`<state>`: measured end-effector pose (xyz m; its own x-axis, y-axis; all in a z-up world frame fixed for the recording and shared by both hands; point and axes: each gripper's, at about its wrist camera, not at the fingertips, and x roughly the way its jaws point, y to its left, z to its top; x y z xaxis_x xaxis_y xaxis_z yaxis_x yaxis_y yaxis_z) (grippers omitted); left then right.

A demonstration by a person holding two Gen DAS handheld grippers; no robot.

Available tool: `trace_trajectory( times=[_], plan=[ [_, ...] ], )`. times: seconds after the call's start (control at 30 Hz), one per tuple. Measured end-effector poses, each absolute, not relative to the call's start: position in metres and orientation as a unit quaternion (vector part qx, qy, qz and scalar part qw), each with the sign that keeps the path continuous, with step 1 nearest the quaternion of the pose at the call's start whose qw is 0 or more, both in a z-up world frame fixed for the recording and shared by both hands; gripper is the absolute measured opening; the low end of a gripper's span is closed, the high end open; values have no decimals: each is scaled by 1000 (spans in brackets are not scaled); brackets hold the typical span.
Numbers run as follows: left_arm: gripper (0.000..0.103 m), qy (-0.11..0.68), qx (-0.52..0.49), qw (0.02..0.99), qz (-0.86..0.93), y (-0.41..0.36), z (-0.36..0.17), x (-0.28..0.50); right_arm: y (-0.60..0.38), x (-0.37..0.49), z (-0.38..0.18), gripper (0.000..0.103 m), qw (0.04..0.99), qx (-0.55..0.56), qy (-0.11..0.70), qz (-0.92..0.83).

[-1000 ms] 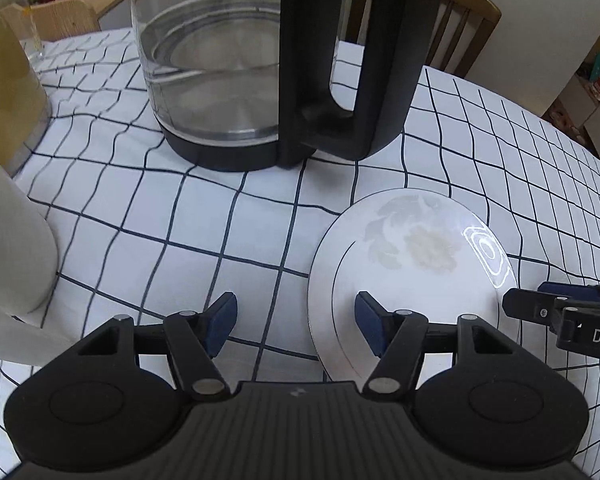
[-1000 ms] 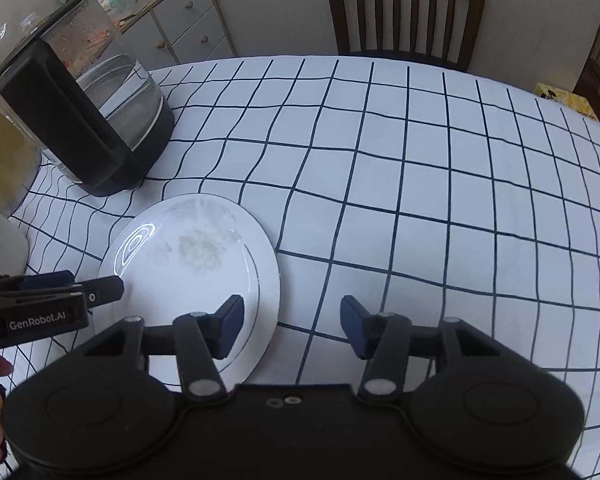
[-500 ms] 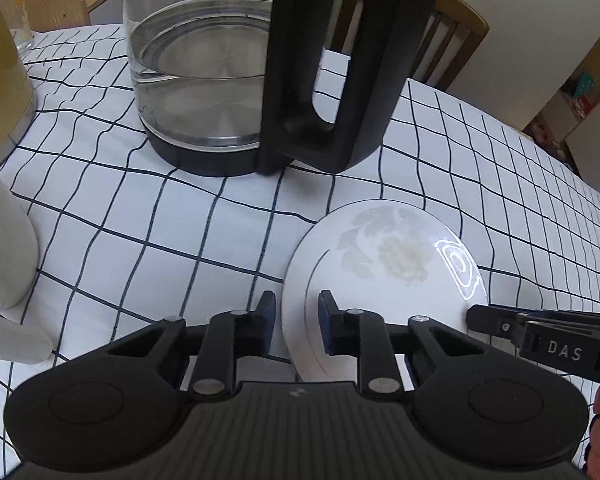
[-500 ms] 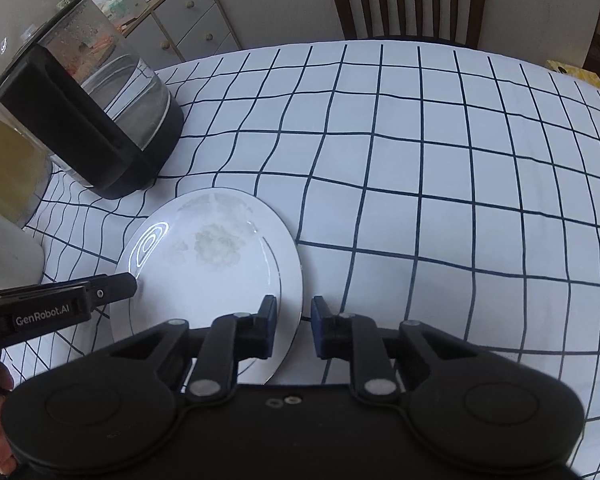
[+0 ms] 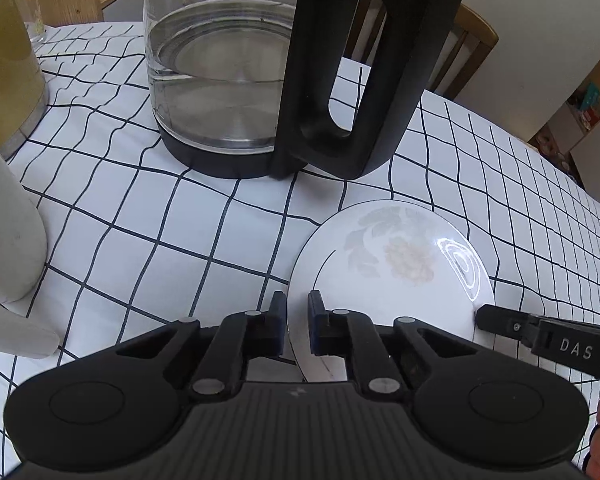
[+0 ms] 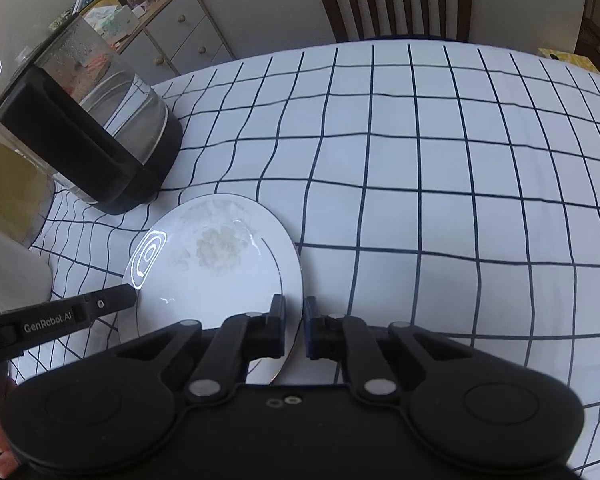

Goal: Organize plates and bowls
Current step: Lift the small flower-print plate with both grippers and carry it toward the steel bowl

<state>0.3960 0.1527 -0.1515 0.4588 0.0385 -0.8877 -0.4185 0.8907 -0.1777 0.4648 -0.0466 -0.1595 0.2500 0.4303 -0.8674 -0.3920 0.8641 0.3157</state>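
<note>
A white plate point(image 5: 396, 264) with a faint floral print and a thin dark ring is over the checked tablecloth; it also shows in the right wrist view point(image 6: 216, 264). My left gripper point(image 5: 297, 322) is shut on the plate's left rim. My right gripper point(image 6: 293, 326) is shut on the plate's right rim. Each gripper's finger shows in the other view, at the plate's opposite edge. The plate's near edge is hidden behind the gripper bodies. No bowl is in view.
A glass kettle point(image 5: 260, 80) with a black handle and base stands just behind the plate, also in the right wrist view point(image 6: 92, 136). A yellowish jug point(image 5: 4, 60) and a white vessel point(image 5: 4, 240) stand at left. A wooden chair point(image 6: 392, 0) is at the far side.
Both grippers went from wide open to shut on opposite rims of the plate. The plate now appears slightly raised and closer to both cameras.
</note>
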Motion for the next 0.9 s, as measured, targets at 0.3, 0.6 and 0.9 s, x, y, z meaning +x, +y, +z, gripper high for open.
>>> trace_trajectory(
  times=[0.3, 0.6, 0.9],
  plan=[
    [10, 482, -201, 843, 130, 150, -131, 389, -56, 464, -140, 8, 795, 39, 542, 270],
    [10, 471, -198, 852, 117, 134, -109, 366, -72, 444, -121, 8, 801, 47, 534, 265],
    [10, 472, -193, 855, 100, 116, -96, 328, -92, 405, -107, 8, 806, 60, 533, 250]
  ],
)
